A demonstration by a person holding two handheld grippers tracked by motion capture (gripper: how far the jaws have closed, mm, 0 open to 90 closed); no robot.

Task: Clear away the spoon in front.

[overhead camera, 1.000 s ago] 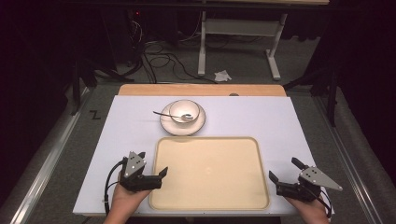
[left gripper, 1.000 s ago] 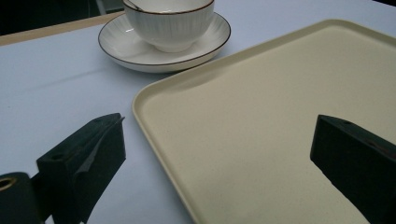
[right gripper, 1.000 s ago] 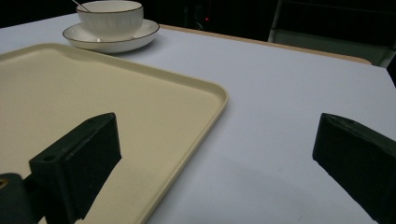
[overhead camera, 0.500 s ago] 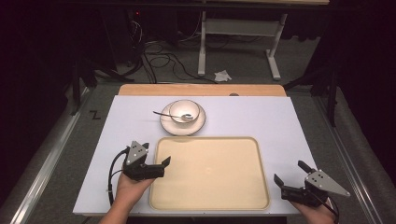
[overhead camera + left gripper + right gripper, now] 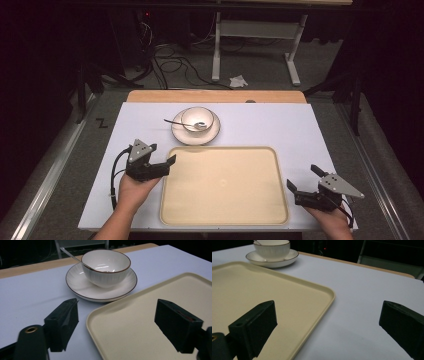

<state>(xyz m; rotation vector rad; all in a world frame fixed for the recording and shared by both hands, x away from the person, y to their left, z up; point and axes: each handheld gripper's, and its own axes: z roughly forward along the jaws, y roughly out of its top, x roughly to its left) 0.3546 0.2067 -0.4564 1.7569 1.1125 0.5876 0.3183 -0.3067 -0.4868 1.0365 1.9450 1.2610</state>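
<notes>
White-topped desk (image 5: 280, 135), wooden strip along its far edge; dark room behind, cables and a table frame on grey floor at top of frame. Cream tray (image 5: 225, 185) lower centre, bare. Above it, a bowl (image 5: 197, 119) on a saucer (image 5: 195, 132), spoon (image 5: 176, 122) resting in the bowl.

Left tongs (image 5: 167, 162) at tray's left rim, released, one jaw over the tray. Right tongs (image 5: 304, 182) lower right, released, beside tray's right rim.

Left gripper view: brown rim line on bowl, ribbed saucer. High view: crumpled white scrap (image 5: 238, 80) on floor.
</notes>
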